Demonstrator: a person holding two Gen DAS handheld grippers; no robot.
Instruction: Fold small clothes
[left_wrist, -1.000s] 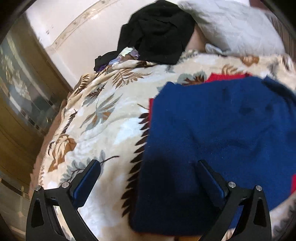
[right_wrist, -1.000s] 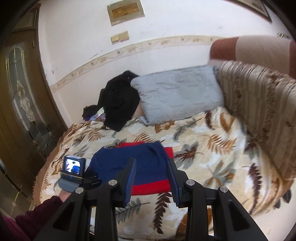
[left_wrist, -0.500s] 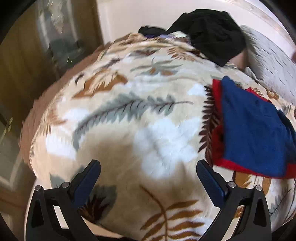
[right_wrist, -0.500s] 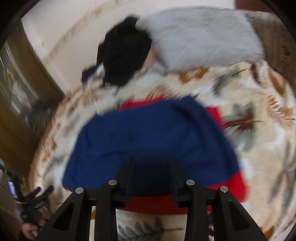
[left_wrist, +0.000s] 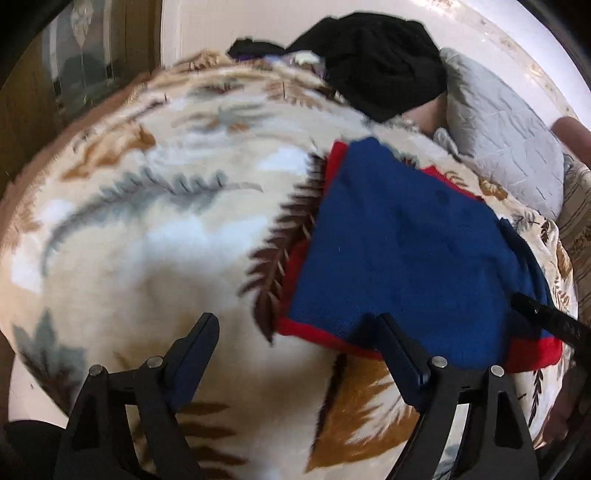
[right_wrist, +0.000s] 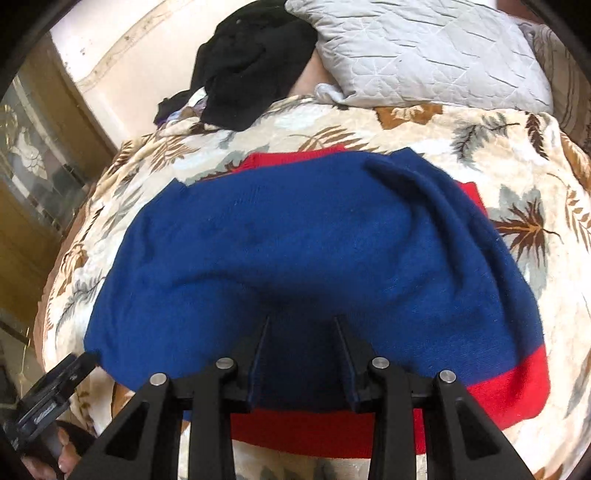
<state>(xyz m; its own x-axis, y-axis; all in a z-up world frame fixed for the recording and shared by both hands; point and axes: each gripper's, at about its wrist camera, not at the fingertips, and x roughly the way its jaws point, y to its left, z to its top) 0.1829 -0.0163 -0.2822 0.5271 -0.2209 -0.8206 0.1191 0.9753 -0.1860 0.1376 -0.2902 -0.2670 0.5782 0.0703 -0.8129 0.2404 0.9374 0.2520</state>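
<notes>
A small blue garment with red edges (right_wrist: 303, 251) lies flat on a leaf-patterned blanket (right_wrist: 517, 184). It also shows in the left wrist view (left_wrist: 413, 258), right of centre. My left gripper (left_wrist: 295, 332) is open and empty, its right finger at the garment's near left corner. My right gripper (right_wrist: 301, 325) is open, low over the garment's near middle, fingers over the blue cloth, nothing held. A tip of the right gripper (left_wrist: 550, 321) shows at the garment's right edge in the left wrist view.
A black clothes heap (right_wrist: 251, 59) and a grey quilted pillow (right_wrist: 424, 51) lie at the far end. A wooden glass-panelled door (right_wrist: 33, 177) stands to the left. The blanket (left_wrist: 147, 240) drops off at its near and left edges.
The left gripper swung off the garment to the left, then came back toward its near left corner. The right gripper dropped from high above down close to the garment.
</notes>
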